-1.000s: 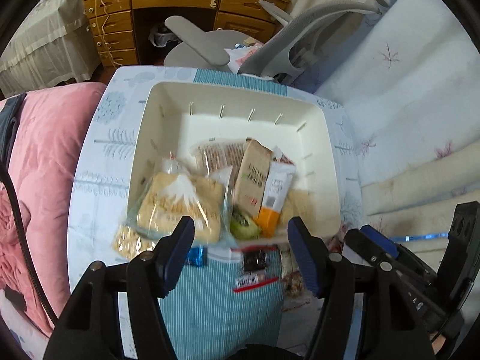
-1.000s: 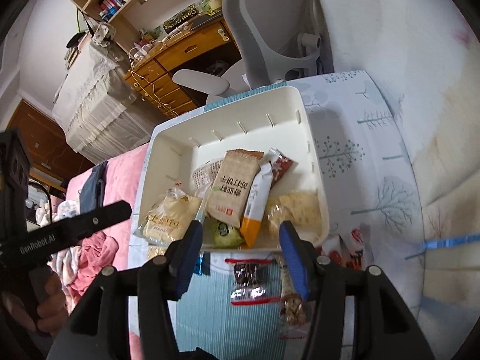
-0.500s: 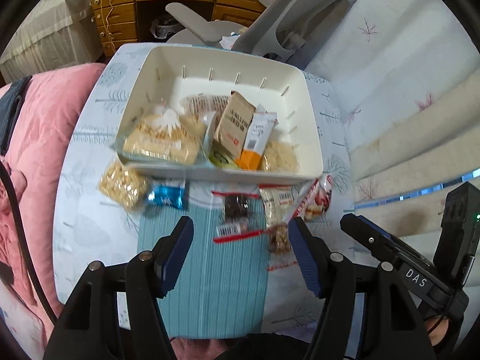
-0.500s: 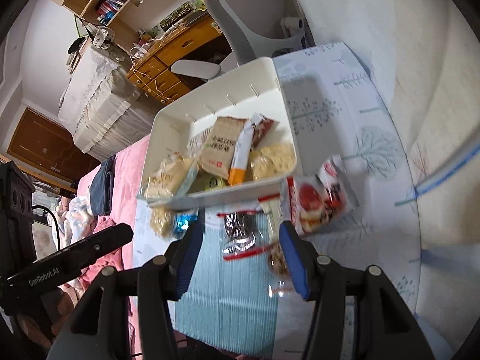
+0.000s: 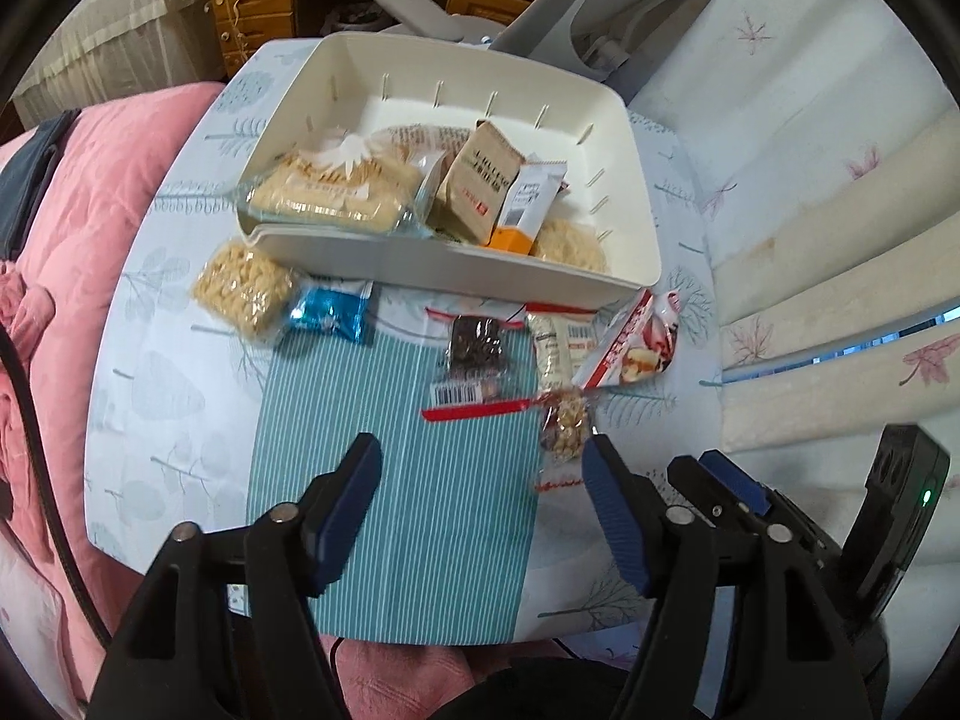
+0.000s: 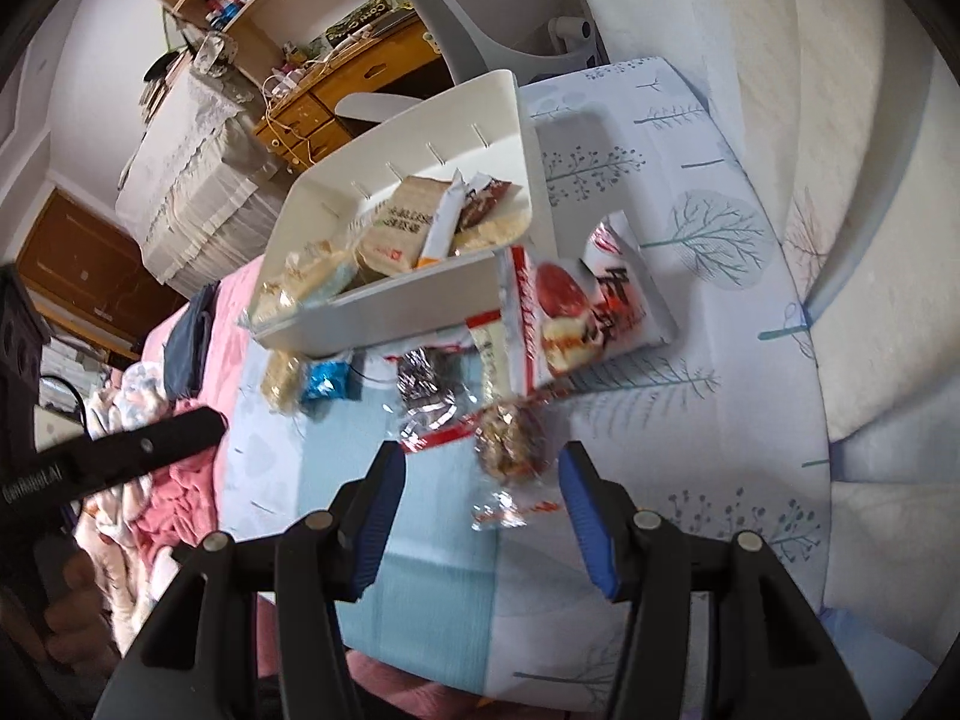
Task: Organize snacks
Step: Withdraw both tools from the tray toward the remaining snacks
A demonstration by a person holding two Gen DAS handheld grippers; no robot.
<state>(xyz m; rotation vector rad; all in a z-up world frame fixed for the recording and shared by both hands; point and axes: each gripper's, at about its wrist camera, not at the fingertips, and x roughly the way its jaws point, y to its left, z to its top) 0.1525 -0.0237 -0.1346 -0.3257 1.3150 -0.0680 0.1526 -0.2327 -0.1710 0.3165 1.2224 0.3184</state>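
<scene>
In the left wrist view, the bin (image 5: 624, 276) sits in the upper middle of the frame, and it already holds a heap of packets pushed toward its near wall, which suggests it is where the snacks are being gathered. Along that near wall, on the cloth (image 5: 408, 480), the loose ones lie in a row from left to right: a peanut pack (image 5: 243, 288), a blue packet (image 5: 330, 315), a dark bag (image 5: 477, 345), a nut bag (image 5: 564, 417) and a red pack (image 5: 636, 342) leaning against the bin's corner. They lie close to the bin, so each is probably a short lift away.

At the bottom of the frame the left claw (image 5: 483, 483) is empty, its jaws standing apart and having just been opening over bare striped cloth, likely to ready it for a pick.

In the right wrist view, the right claw (image 6: 480, 489) at lower middle is also parted and grips nothing; the nut bag (image 6: 510, 441) lies just ahead between its fingers, untouched as far as I can tell. That placement suggests this bag is the next pick. The red pack (image 6: 594, 312) lies beyond it at centre, beside the bin (image 6: 384, 312)
</scene>
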